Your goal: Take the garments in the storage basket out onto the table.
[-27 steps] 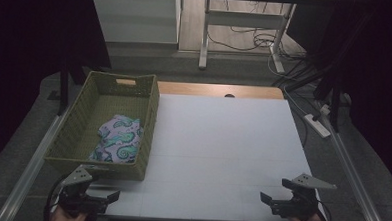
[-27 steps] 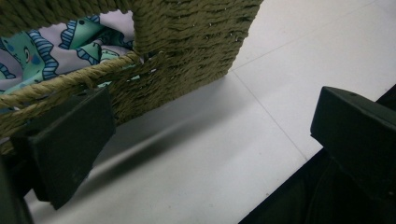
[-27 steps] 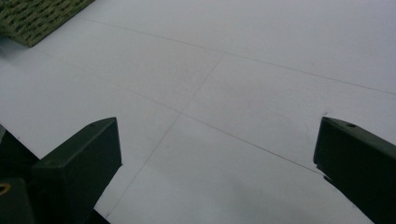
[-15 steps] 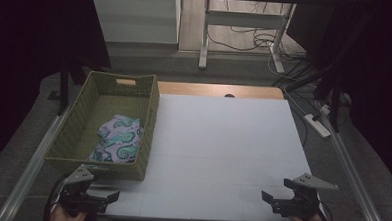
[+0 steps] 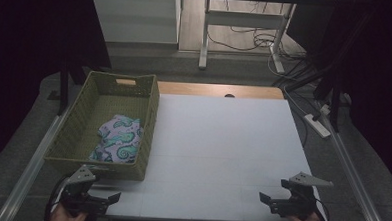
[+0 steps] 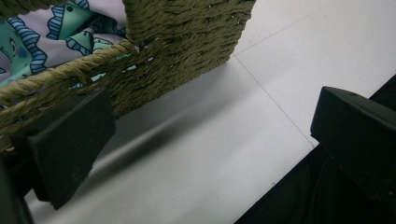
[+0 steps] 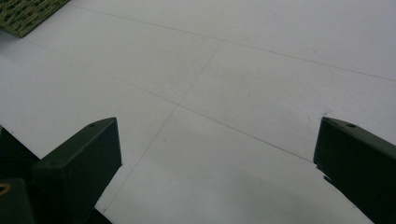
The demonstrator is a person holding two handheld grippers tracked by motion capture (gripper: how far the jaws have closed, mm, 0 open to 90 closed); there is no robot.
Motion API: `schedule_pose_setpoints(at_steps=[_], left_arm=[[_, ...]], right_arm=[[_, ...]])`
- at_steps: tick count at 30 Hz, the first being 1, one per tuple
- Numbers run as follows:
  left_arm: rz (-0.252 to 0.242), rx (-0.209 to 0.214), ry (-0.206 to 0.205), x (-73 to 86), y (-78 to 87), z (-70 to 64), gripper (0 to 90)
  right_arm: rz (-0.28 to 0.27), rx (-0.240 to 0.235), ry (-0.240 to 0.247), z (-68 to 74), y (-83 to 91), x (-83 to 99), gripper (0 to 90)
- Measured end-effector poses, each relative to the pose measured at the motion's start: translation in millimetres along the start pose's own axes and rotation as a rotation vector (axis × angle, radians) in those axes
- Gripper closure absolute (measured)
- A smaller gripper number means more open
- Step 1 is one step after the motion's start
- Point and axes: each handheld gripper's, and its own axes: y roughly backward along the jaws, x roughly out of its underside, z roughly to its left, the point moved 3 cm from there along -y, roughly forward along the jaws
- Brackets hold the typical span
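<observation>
A woven green basket [image 5: 148, 118] stands on the left of the white table [image 5: 222, 141]; its near corner [image 6: 187, 42] fills the top of the left gripper view. Inside it lies a crumpled patterned cloth [image 5: 117, 139], white with teal and purple shapes, also seen over the rim as cloth [image 6: 51, 32]. My left gripper [image 5: 111, 201] rests at the table's near left edge, just in front of the basket, open with nothing between its jaws [image 6: 210, 154]. My right gripper [image 5: 267, 201] sits at the near right edge, open over bare table [image 7: 215, 154].
A wooden strip [image 5: 220, 90] runs along the table's far edge. Beyond it are a white desk frame [image 5: 205, 36] and floor cables [image 5: 267, 41]. A power strip [image 5: 319, 125] lies on the floor at the right. Metal rails [image 5: 29, 168] flank the table.
Both grippers have drifted slightly toward the near edge; otherwise nothing moved.
</observation>
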Motion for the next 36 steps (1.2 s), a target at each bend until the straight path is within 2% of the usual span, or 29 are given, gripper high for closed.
schedule_pose_setpoints(at_steps=[2, 5, 8, 14, 25, 36], left_arm=[[-0.002, 0.005, -0.002, 0.0, 0.2, 0.0, 0.0], [-0.018, 0.035, -0.010, -0.9, 2.8, 0.5, 0.0], [-0.024, 0.034, -0.017, -1.2, 3.6, 0.9, 0.0], [-0.001, 0.033, -0.039, -1.5, 3.9, 1.8, 0.0], [-0.020, 0.055, -0.064, -5.8, 8.2, 0.5, 0.0], [-0.053, 0.081, -0.109, -16.4, 15.0, -5.7, 0.0]], right_arm=[[0.005, -0.004, -0.003, -0.1, -0.2, 0.0, 1.0], [0.007, -0.012, 0.003, 0.3, -0.5, 0.1, 1.0], [0.007, -0.014, 0.002, 0.2, -0.5, 0.1, 1.0], [0.012, -0.023, 0.002, 0.1, -1.1, 0.1, 1.0], [0.024, -0.023, 0.007, 0.6, -2.2, 0.2, 1.0], [0.030, -0.028, 0.007, 0.4, -2.8, 0.3, 1.1]])
